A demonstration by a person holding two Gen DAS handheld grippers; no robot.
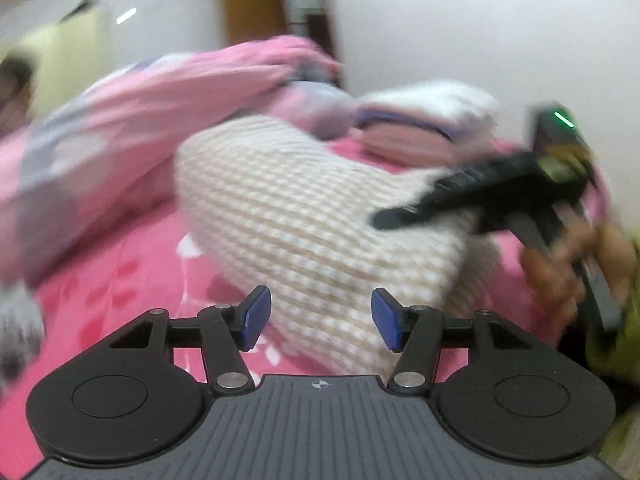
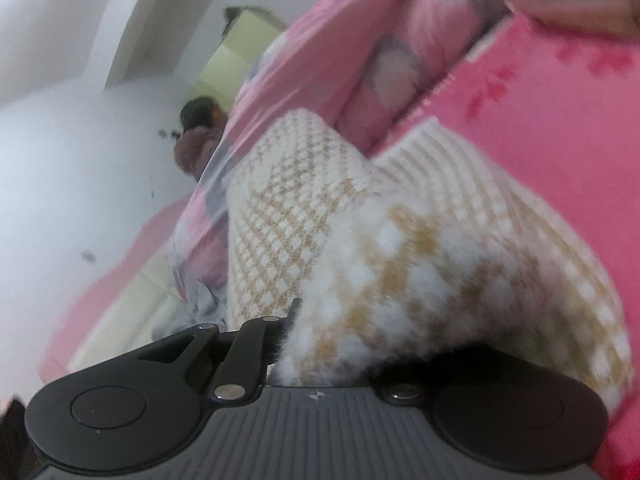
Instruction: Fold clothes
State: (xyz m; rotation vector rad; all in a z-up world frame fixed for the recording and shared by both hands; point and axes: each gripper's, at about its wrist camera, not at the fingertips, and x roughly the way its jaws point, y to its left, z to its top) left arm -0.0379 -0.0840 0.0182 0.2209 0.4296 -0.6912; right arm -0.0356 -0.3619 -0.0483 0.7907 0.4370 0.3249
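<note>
Most of the left wrist view is smeared by motion blur: the pink quilt [image 1: 132, 112] at ten o'clock shows only soft streaks of pink and grey, and the folded stack [image 1: 420, 120] at one o'clock has no readable edges. The right gripper [image 1: 400, 216] at three o'clock is blurred, so how its jaws stand cannot be told there. The hand [image 1: 568, 264] holding it is a smudge, cut off by the right edge. In the right wrist view the knitted sweater [image 2: 400, 248] covers the right finger entirely; only the left finger [image 2: 294, 312] pokes out at six o'clock. A dark figure [image 2: 200, 136] at ten o'clock is too blurred to identify
</note>
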